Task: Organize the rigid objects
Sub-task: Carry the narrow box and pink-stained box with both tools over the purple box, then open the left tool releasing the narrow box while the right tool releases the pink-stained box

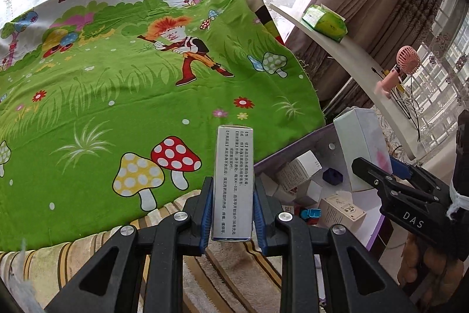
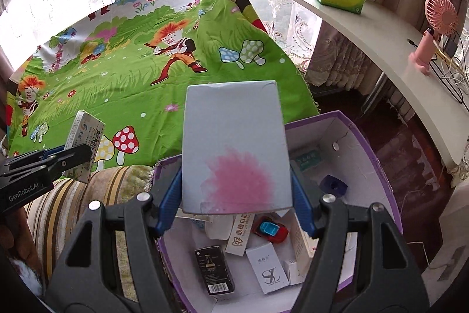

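Left gripper (image 1: 231, 210): you are clamping its jaws on the narrow sides of a slim medicine carton (image 1: 233, 184), holding it upright over the edge where the striped cushion (image 1: 88, 251) meets the cartoon cloth (image 1: 117, 96).
Right gripper (image 2: 237, 189): you are squeezing its jaws on a wide pale-blue box (image 2: 234, 148) with a pink blotch, which is hanging above the storage box.
Storage box (image 2: 378, 166): the purple-rimmed box is sitting open beside the cloth, on its right in both views.
Still inside: a black carton (image 2: 215, 273), a white carton marked SL (image 2: 266, 272), a long white carton (image 2: 239, 233), a red and blue toy car (image 2: 269, 229), a dark blue cube (image 2: 334, 185) and a green-printed carton (image 2: 307, 157) are lying loose in it.
Cloth: no loose item is resting on it in either view.
Progress: you appear to be early on, judging by both boxes in the air over the cloth side; nothing is laid out yet.
Left to do: setting these two down, then dealing with the remaining pieces.
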Tool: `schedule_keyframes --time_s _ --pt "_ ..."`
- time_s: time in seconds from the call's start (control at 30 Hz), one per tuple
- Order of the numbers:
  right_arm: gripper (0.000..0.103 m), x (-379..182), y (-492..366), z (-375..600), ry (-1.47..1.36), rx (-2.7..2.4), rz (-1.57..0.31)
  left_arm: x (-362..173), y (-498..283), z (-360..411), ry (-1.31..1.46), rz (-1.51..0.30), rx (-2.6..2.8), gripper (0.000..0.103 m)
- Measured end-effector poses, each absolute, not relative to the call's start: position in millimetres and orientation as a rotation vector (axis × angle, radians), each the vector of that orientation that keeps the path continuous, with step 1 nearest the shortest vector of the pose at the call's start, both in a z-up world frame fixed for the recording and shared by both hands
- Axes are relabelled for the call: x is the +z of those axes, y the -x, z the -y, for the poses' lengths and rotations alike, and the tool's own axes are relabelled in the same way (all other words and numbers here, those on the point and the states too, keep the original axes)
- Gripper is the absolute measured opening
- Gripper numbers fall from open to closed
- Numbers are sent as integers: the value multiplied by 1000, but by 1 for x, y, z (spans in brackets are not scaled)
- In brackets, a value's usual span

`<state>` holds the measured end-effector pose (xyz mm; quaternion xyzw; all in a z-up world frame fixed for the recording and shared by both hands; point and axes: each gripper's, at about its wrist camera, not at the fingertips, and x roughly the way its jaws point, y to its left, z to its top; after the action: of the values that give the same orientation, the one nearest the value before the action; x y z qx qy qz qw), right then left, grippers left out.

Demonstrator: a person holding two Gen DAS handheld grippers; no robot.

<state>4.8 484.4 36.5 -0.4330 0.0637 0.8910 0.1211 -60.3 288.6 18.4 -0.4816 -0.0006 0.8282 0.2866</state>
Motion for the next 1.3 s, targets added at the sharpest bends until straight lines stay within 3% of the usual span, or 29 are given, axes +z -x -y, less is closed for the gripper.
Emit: schedule_keyframes --time_s 0.7,0.77,0.83,0.9,1.07,1.17,1.3 --pt "70 40 -41 -531 1169 2484 -207 15 24 -350 1324 -104 2004 27" --pt "70 40 -43 -532 1164 2475 -211 15 24 -351 1327 -104 1998 32" --pt "70 41 -45 -532 1158 2462 -206 15 25 -349 1328 -98 2005 55" --pt "70 42 -47 -532 1157 2452 -199 15 26 -345 1337 -74 2008 65" --pt "72 45 -55 -529 1152 2429 -191 9 25 -332 1404 5 1972 68" --pt "73 46 -63 -527 1150 2422 -202 2 21 -330 1454 23 1928 85" --pt "73 44 -75 -525 1163 2414 -212 3 9 -338 1426 -95 1956 87"
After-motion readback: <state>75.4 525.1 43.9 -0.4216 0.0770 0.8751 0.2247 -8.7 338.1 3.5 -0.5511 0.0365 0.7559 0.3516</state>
